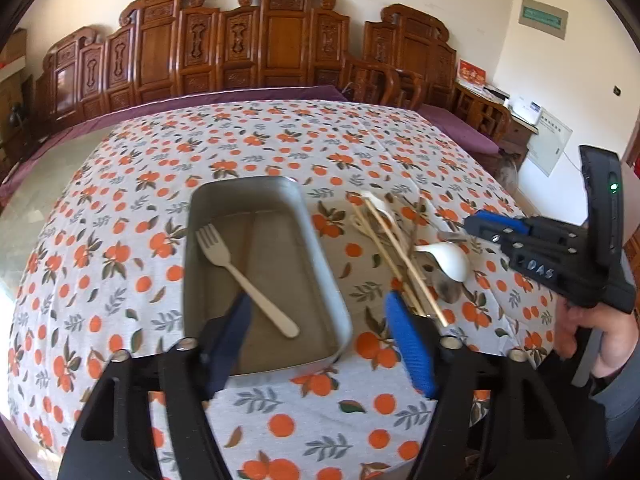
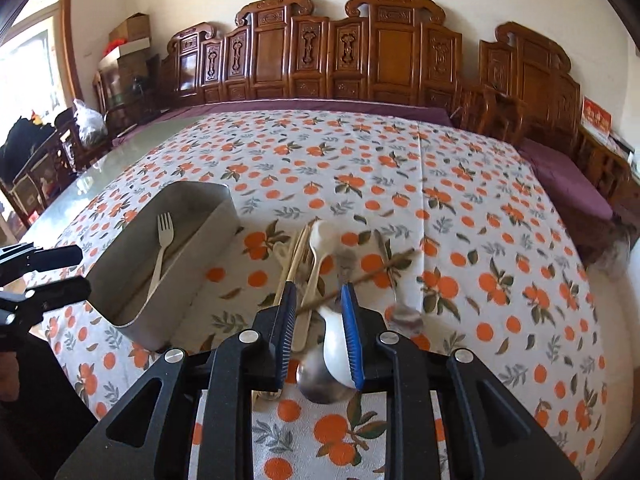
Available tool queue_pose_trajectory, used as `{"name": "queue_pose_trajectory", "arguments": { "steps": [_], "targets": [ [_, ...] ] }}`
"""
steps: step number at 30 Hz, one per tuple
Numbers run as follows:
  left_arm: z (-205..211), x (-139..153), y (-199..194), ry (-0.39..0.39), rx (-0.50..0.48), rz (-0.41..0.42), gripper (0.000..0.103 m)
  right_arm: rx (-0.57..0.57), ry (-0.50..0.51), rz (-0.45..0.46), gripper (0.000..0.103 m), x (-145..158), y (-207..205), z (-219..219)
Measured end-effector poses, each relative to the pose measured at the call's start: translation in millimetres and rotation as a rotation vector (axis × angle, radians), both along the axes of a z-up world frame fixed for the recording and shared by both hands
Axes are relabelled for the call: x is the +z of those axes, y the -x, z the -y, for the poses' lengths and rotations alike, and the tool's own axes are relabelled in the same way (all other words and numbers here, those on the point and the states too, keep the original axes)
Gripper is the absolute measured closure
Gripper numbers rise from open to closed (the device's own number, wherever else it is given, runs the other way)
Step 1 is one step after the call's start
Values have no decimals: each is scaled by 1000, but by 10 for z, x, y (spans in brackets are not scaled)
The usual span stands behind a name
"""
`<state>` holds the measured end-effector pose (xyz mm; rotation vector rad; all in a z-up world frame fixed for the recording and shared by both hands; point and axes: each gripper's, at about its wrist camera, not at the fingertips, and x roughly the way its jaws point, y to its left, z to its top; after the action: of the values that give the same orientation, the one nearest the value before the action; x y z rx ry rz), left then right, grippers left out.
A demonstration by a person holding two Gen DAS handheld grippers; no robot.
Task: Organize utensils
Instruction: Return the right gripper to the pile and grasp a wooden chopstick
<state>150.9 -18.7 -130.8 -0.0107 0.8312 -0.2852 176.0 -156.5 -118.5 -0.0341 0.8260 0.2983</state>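
The left tongs (image 1: 316, 336) stand wide open, empty, their fingers straddling the near right wall of the rectangular grey metal tray (image 1: 332, 280), which rests on the orange-patterned cloth-covered surface (image 1: 120, 264). Inside it, just ahead of the left finger, lies a cream plastic fork (image 1: 244, 276). The right tongs (image 2: 318, 314) are partly open over the heap of loose utensils: a white plastic spoon (image 2: 334, 344) lies between their fingers, a steel spoon (image 2: 316, 380) beneath, wooden chopsticks (image 2: 296, 256) just ahead.
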Motion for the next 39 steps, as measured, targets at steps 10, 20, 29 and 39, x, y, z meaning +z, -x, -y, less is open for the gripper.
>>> {"name": "queue_pose_trajectory", "arguments": {
  "steps": [10,20,29,39],
  "targets": [
    [126,-67,22,-21,-7,-9,28,32,-66,-90,78,-362,17,-207],
    [115,-93,19,-31,6,-9,28,48,-79,-155,78,-526,-78,-325],
    [157,-113,30,-48,12,-5,28,47,-30,-160,94,-563,-32,-308],
    [394,-48,59,-71,-2,8,28,-2,-140,-76,97,-253,98,153]
  ]
}}
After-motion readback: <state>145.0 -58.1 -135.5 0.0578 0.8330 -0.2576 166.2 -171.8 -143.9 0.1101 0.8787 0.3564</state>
